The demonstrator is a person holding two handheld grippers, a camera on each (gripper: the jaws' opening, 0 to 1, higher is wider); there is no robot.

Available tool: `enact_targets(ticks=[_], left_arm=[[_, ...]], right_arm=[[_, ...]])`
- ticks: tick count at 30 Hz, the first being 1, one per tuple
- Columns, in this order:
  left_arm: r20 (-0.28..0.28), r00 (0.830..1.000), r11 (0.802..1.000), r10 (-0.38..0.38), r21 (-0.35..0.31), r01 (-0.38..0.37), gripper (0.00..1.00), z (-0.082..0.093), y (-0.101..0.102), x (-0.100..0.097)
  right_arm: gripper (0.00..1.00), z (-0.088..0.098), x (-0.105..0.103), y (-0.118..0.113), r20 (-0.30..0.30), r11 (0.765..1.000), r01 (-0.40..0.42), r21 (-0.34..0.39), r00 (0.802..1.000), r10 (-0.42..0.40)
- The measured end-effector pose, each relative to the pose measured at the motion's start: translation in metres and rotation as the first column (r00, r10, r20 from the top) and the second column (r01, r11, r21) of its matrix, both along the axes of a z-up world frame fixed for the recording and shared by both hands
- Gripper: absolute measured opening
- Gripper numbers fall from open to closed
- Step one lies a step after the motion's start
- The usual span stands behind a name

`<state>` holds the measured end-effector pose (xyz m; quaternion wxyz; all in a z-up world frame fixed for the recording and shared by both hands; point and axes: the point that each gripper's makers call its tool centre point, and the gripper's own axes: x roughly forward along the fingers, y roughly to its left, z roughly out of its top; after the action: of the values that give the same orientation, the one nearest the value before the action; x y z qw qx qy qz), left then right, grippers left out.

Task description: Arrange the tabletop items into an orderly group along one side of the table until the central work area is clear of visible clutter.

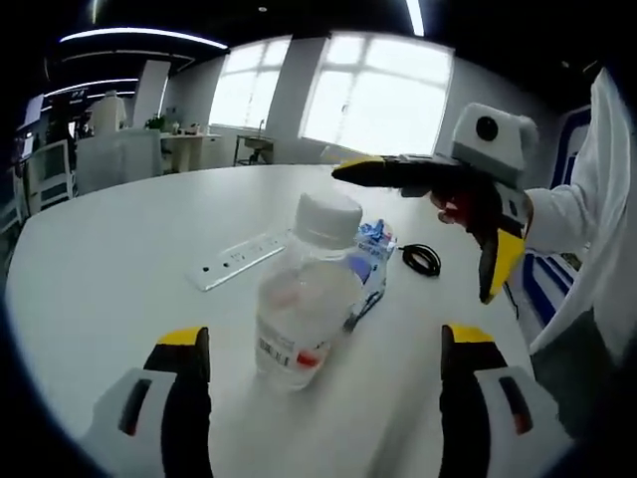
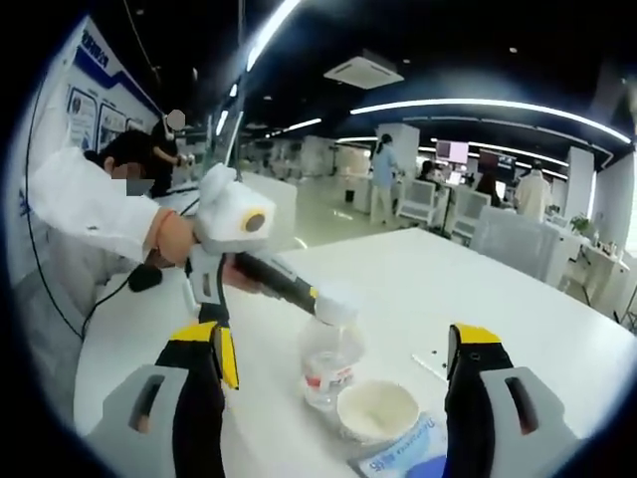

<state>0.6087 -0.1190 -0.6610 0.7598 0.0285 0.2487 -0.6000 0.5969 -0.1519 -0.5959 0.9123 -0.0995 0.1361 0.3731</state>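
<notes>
Bottle (image 1: 304,299), one, stands between the open left tool (image 1: 323,368); right tool (image 2: 343,373) open; one bowl (image 2: 378,410).

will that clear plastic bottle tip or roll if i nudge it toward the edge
The bottle looks nearly empty, so it is probably light and easy to shove. It stands tall on a narrow base, so a push near its white cap would likely topple it. Once down, its round body would probably roll on the smooth table; pushing low seems safer.
</notes>
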Motion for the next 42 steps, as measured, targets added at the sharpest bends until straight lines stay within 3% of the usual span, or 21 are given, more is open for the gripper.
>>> enact_targets(ticks=[4, 19, 34, 42], left_arm=[[0.004, 1.0, 1.0, 0.007, 0.008, -0.007, 1.0, 0.007, 0.003, -0.007], [0.041, 0.998, 0.999, 0.047, 0.009, -0.047, 1.0, 0.048, 0.012, -0.038], [0.093, 0.993, 0.997, 0.069, 0.009, -0.07, 1.0, 0.09, 0.014, -0.082], [0.119, 0.99, 0.997, 0.072, -0.004, -0.072, 1.0, 0.11, 0.01, -0.117]], right_arm=[[0.99, 0.007, -0.008, -0.009, 0.007, 1.0, 0.016, 0.006, 1.0, -0.016], [1.0, 0.032, -0.049, -0.049, 0.032, 0.998, 0.068, -0.01, 0.997, -0.068], [1.0, 0.059, -0.116, -0.103, 0.059, 0.988, 0.147, -0.041, 0.988, -0.144], [1.0, 0.069, -0.156, -0.138, 0.07, 0.979, 0.197, -0.055, 0.979, -0.193]])
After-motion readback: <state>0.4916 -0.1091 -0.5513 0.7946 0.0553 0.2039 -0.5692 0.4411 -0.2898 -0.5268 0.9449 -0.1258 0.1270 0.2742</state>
